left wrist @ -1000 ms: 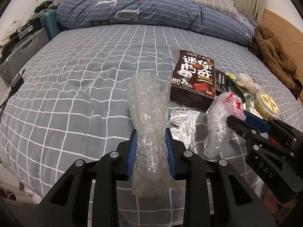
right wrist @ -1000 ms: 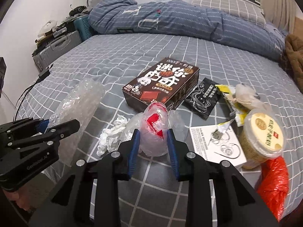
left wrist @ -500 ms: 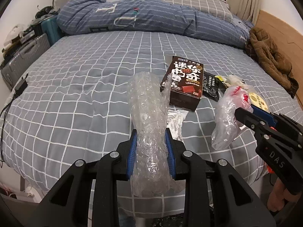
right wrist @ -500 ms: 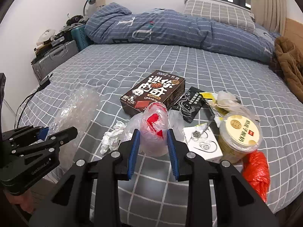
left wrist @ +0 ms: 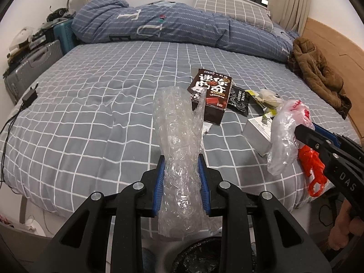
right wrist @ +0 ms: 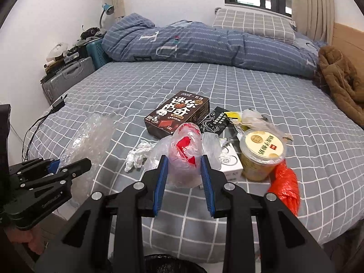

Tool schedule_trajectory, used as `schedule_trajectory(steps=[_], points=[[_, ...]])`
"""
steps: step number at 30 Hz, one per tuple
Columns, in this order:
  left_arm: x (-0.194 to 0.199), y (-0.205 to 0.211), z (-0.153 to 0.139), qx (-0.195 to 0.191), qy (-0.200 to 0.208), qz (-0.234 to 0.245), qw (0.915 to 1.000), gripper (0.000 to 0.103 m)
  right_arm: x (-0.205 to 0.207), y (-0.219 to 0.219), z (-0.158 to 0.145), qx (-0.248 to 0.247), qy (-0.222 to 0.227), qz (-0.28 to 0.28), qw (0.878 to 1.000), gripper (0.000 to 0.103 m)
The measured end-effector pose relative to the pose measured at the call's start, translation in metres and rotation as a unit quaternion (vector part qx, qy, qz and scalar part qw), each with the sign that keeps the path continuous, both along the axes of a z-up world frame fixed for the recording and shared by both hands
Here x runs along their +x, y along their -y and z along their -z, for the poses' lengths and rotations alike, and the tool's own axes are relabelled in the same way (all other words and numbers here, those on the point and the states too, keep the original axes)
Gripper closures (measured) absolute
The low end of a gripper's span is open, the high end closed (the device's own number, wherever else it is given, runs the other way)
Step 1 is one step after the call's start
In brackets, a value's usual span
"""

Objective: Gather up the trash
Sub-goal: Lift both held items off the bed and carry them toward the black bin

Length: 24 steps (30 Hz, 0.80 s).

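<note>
My left gripper is shut on a long roll of clear bubble wrap, held up past the near edge of the bed. In the right wrist view the same bubble wrap hangs at the left. My right gripper is shut on a clear plastic bag with red print, also lifted off the bed; in the left wrist view this plastic bag hangs at the right. A black-lined bin shows below both grippers.
On the checked bed lie a dark snack box, a black sachet, crumpled white tissue, a yellow lidded cup, a white box, a red bag and wrappers. Suitcases stand at the left; a brown coat lies at the right.
Both grippers have drawn back and up from the bed with their loads; the trash on the bed looks smaller and farther, and the bin's rim has come into view below.
</note>
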State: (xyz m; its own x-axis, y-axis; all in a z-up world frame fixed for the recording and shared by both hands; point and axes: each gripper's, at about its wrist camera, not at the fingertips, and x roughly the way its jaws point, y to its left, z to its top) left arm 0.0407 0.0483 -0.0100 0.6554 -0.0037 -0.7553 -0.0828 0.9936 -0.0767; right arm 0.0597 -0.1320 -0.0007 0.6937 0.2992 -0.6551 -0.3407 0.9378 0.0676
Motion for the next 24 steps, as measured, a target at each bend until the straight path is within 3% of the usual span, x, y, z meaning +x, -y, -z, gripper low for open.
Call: schedule_trajectory(steps=[24], points=[[-0.063, 0.034, 0.005, -0.017, -0.006, 0.007, 0.9998, 0.077, -0.074, 0.034, -0.002, 0.014, -0.003, 0.006, 1.000, 0.075]])
